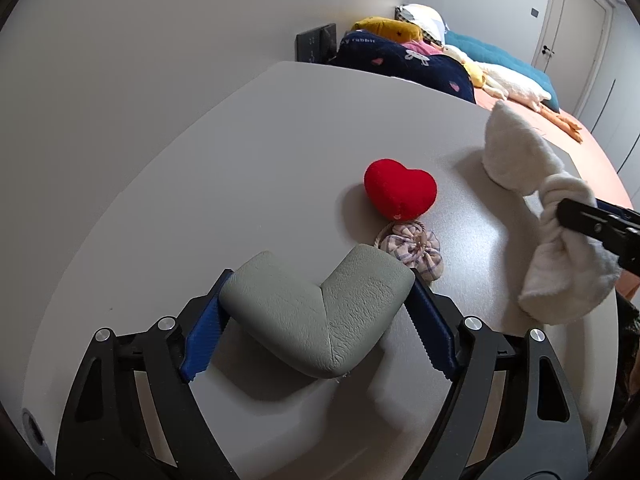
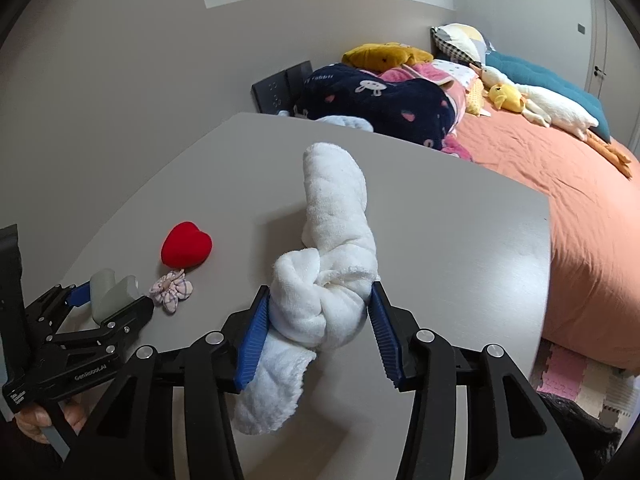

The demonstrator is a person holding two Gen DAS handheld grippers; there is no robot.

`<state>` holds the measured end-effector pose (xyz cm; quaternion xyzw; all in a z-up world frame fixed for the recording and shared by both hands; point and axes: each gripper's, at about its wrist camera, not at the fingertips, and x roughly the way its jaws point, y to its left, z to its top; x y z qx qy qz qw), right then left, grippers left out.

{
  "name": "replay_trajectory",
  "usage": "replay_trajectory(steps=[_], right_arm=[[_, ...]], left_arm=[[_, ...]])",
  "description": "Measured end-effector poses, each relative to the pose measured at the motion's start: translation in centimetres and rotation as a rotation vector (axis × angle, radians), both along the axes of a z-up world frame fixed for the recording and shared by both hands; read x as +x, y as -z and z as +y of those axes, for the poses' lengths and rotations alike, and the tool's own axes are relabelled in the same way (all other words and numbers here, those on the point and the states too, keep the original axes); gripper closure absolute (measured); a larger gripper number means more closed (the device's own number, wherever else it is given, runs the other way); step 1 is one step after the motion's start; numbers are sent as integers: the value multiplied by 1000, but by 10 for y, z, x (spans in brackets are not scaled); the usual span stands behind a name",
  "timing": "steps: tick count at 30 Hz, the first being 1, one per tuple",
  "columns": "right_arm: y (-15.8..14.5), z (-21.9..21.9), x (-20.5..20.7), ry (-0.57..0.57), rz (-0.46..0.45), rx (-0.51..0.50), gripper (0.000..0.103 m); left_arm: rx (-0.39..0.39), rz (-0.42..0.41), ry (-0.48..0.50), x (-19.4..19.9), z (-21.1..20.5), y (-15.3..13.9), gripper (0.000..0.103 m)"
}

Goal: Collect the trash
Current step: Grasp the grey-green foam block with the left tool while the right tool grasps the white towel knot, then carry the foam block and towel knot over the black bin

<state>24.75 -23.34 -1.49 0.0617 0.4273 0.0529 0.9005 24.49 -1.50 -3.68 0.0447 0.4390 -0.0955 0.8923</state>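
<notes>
Left claw (image 1: 316, 320) was clamped on a grey L-shaped foam corner guard (image 1: 320, 312), blue pads (image 1: 202, 336) pressed to both its ends, held just above the grey surface (image 1: 200, 200). Right claw (image 2: 318, 320) was closed around the knot of a white knotted towel (image 2: 332, 240); one towel end lay out ahead on the surface, the other hung under the claw. Just past the corner guard sat a plaid fabric scrunchie (image 1: 412, 252), and beyond it, nearly touching, a red plush heart (image 1: 400, 192).

Only the right wrist view showed the left claw from the side, white lettering "GenRobot.AI" on its black body (image 2: 92, 374), and fingers (image 2: 44, 424) gripping its handle. It also showed foam floor mats (image 2: 580, 376) beside the bed (image 2: 560, 200). Only the left wrist view showed the double door (image 1: 576, 20).

Navy blanket (image 1: 400, 64) on the bed read partly "rabbit". A white goose plush (image 2: 552, 108) lay along a teal pillow (image 2: 560, 84).
</notes>
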Motion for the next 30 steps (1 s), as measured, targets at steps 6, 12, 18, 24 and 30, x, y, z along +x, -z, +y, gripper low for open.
replay_trajectory(steps=[6,12,18,24,30], right_arm=[[-9,-7,-14,3,-16,0,52],[-22,-16,-36,-7,-44,39,53],[-34,-26,-65,1,-69,34,53],[-45,-45,-98,31,-84,42,53],[-57,-64,-130,62,-114,44,53]], left_arm=[[-13,-25,-30,-12,2,-12,23],[-38,-30,-61,-33,4,-25,23],[-54,-65,-54,-62,-7,-44,23],[-56,-97,-30,-93,-30,-58,23],[-65,-120,1,-123,-58,-68,23]])
